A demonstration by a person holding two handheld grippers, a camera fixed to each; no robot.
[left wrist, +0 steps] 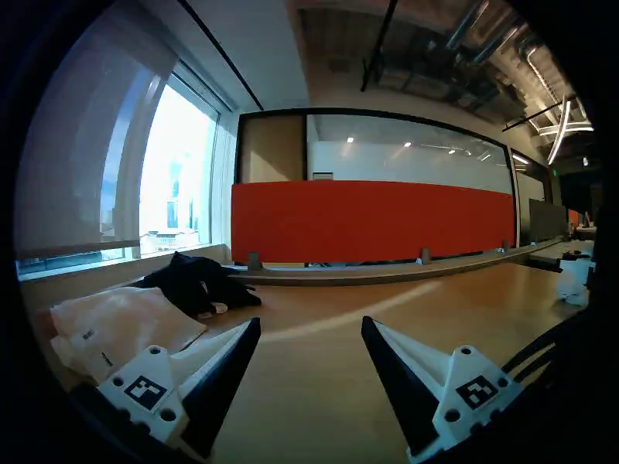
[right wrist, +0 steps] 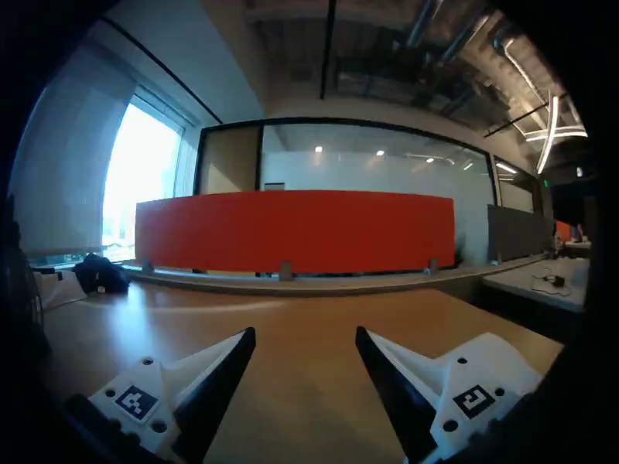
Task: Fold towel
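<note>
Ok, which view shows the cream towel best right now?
The left gripper view: the cream towel lies close at the left, with a black cloth just behind it. In the right gripper view it is likely the small pale patch at the far left, beside that black cloth, too small to judge.

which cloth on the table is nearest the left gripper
The pale cream towel, right beside the left gripper; the black cloth lies crumpled behind it, nearer the window.
</note>
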